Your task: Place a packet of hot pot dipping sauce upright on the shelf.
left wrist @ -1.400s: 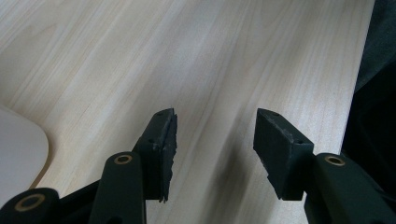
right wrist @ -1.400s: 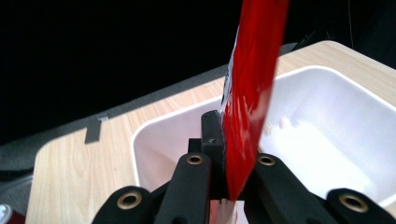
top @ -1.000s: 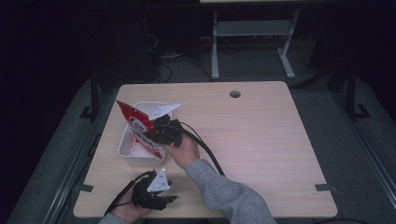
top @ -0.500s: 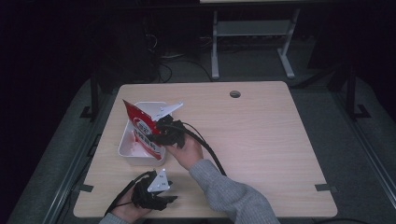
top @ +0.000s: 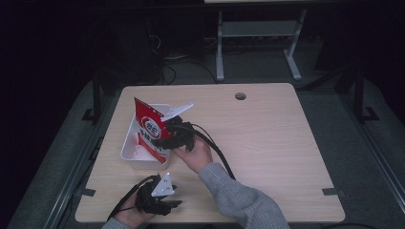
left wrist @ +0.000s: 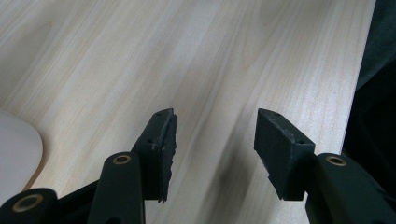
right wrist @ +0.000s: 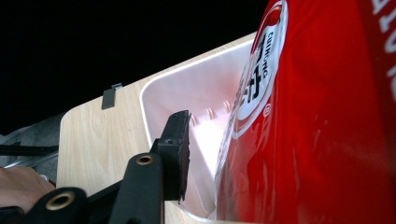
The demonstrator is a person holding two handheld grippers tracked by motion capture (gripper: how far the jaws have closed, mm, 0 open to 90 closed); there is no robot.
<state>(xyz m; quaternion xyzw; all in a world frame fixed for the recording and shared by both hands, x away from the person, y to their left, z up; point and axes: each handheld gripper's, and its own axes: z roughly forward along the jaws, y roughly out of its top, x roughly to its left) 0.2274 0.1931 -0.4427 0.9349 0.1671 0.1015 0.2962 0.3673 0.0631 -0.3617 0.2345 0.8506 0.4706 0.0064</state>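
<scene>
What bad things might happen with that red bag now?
The red snack bag stands tilted over the white tray, so it might tip out onto the table. The right gripper seems to pinch it, which might crush what is inside. The left gripper rests open, too far off to help.

Metal stand (top: 258,43) beyond wooden table (top: 277,143).

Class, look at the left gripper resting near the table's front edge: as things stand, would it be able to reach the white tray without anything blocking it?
Probably yes. The left gripper sits open on bare table, and the white tray lies just ahead, its near wall unobstructed. The right gripper and red bag occupy the tray's right side.
</scene>
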